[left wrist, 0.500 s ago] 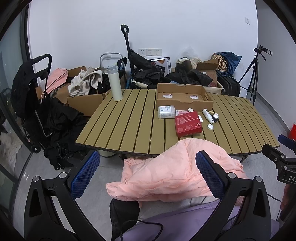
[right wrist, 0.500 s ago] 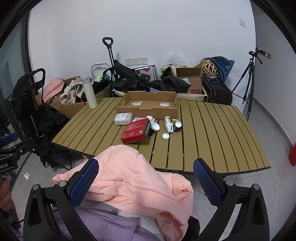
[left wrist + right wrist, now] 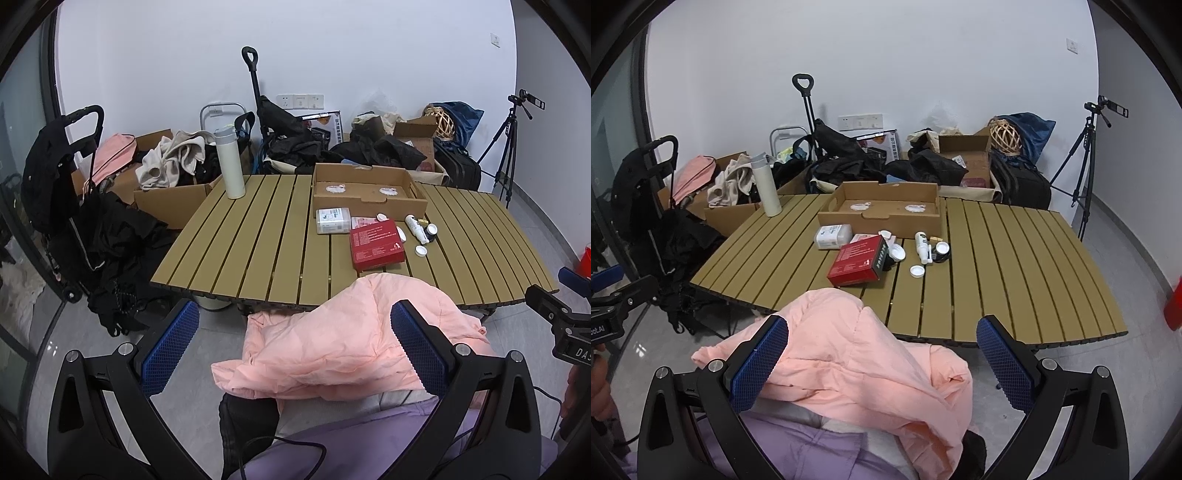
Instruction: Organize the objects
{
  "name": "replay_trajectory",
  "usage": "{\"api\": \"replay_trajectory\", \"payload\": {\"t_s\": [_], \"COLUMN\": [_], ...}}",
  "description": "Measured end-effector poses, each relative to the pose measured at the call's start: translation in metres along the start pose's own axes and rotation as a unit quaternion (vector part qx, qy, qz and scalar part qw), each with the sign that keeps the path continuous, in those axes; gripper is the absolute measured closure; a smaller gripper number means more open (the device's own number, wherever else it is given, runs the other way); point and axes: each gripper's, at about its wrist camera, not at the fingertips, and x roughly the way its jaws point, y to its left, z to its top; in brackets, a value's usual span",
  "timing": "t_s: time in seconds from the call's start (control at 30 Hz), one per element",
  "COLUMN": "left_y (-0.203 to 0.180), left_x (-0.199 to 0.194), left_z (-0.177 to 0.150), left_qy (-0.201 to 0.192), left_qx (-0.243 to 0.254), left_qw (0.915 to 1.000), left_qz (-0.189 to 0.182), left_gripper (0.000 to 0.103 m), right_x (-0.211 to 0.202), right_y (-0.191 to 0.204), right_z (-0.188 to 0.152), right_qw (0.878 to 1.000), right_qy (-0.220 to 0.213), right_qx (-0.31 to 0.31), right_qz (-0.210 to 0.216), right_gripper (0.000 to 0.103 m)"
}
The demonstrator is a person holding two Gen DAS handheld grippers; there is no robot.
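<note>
Left wrist view shows your left gripper (image 3: 291,350) spread wide and empty, like your right gripper (image 3: 881,356), both hanging over the pink jacket (image 3: 347,339) with the clutter well ahead on the slatted table (image 3: 258,236). Reaching forward, you risk snagging that fabric, or nudging the loose white cap (image 3: 917,271) beside the red box (image 3: 858,260) into a slat gap.

We find ourselves in a bare white room used for storage and recording: cardboard boxes (image 3: 173,201) and heaped clothes (image 3: 177,162) line the wall, a camera tripod (image 3: 508,147) stands in the corner, and a slatted folding surface (image 3: 258,240) fills the tiled floor (image 3: 92,354).
</note>
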Motion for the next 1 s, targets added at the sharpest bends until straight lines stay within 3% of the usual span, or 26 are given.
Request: {"api": "replay_trajectory", "payload": {"t_s": [0.8,1.0], "left_y": [0.0,0.0], "left_x": [0.009,0.043], "left_z": [0.002,0.011], "left_qy": [0.015,0.06], "left_qx": [0.001,0.008], "left_qw": [0.9999,0.9977], "left_qz": [-0.005,-0.029], "left_gripper": [0.0,0.0], "right_x": [0.016,0.04], "right_y": [-0.005,-0.011], "right_z": [-0.004,0.001], "right_qw": [1.0,1.0], "right_qy": [0.016,0.018], "right_qx": [0.017,0.014], "right_qz": [0.002,0.009], "right_gripper": [0.0,0.0]}}
